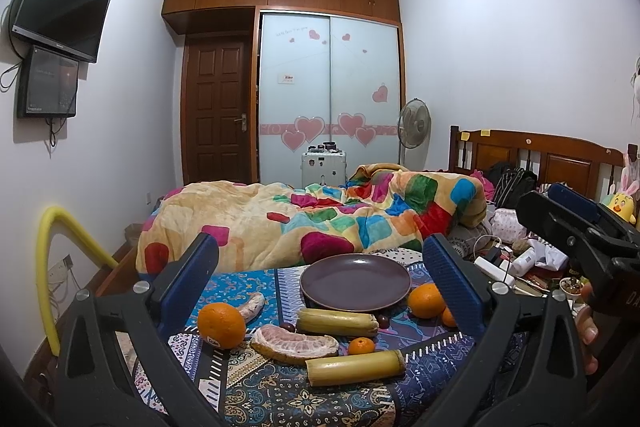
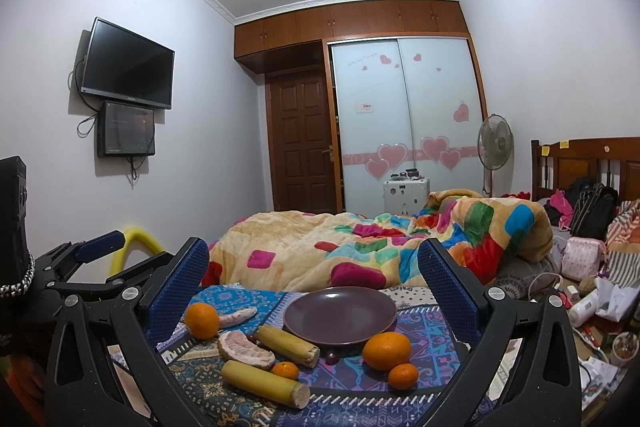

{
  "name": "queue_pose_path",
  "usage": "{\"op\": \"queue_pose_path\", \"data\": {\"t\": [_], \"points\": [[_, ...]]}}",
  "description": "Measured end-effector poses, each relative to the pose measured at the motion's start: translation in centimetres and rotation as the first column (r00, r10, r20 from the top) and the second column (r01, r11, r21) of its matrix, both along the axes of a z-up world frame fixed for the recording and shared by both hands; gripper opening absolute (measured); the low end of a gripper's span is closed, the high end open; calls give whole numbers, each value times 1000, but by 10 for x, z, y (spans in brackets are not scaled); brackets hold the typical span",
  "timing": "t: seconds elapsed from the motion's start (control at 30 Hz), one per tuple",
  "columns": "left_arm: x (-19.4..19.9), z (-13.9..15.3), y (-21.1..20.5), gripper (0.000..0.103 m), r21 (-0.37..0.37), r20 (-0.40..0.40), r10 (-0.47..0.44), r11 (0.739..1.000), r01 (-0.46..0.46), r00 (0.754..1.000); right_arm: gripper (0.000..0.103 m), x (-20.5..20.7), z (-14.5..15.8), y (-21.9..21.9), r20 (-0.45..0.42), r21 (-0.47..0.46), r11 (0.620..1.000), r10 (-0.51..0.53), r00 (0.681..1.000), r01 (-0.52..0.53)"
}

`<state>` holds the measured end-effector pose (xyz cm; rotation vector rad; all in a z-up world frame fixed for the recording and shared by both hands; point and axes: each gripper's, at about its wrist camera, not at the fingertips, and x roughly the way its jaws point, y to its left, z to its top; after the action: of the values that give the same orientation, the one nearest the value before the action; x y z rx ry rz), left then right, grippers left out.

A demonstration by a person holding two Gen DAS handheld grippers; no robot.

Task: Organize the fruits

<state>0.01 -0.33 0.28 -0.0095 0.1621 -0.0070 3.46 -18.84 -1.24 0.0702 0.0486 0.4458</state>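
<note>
An empty purple plate point(image 1: 355, 281) point(image 2: 340, 315) sits on a patterned cloth. Around it lie two large oranges point(image 1: 221, 325) point(image 1: 427, 300), two small mandarins point(image 1: 361, 345) point(image 2: 403, 375), two yellow sugarcane pieces point(image 1: 337, 321) point(image 1: 355, 367), two peeled pomelo wedges point(image 1: 294, 343) point(image 1: 252, 306) and dark grapes point(image 1: 287, 327). My left gripper point(image 1: 320, 255) is open and empty above the near edge of the fruit. My right gripper point(image 2: 314, 263) is open and empty, held beside it on the right; it also shows in the left wrist view point(image 1: 580, 227).
A bed with a colourful blanket point(image 1: 320, 215) lies behind the cloth. Clutter of bags, cables and bottles point(image 1: 520, 259) fills the right side. A yellow foam tube point(image 1: 52, 267) stands at the left wall.
</note>
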Motion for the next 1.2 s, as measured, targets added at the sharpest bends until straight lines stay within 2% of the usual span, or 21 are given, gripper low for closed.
{"op": "queue_pose_path", "data": {"t": [0.43,0.63,0.8,0.97,1.2], "points": [[8,-6,7,103,-17,-17,7,1000,-7,1000,103,7,-3,1,-22,-3,1000,-6,1000,6],[24,-14,17,103,-12,-69,39,999,-40,997,103,18,-10,1,-41,-37,998,-46,998,44],[42,-26,32,103,9,-130,63,998,-62,990,103,42,-25,-6,-105,-89,993,-80,991,71],[68,-44,58,103,-4,-216,84,996,-87,973,103,62,-41,-8,-131,-196,974,-138,982,110],[104,-77,96,103,20,-343,146,989,-149,928,103,89,-66,-9,-214,-298,950,-162,963,93]]}}
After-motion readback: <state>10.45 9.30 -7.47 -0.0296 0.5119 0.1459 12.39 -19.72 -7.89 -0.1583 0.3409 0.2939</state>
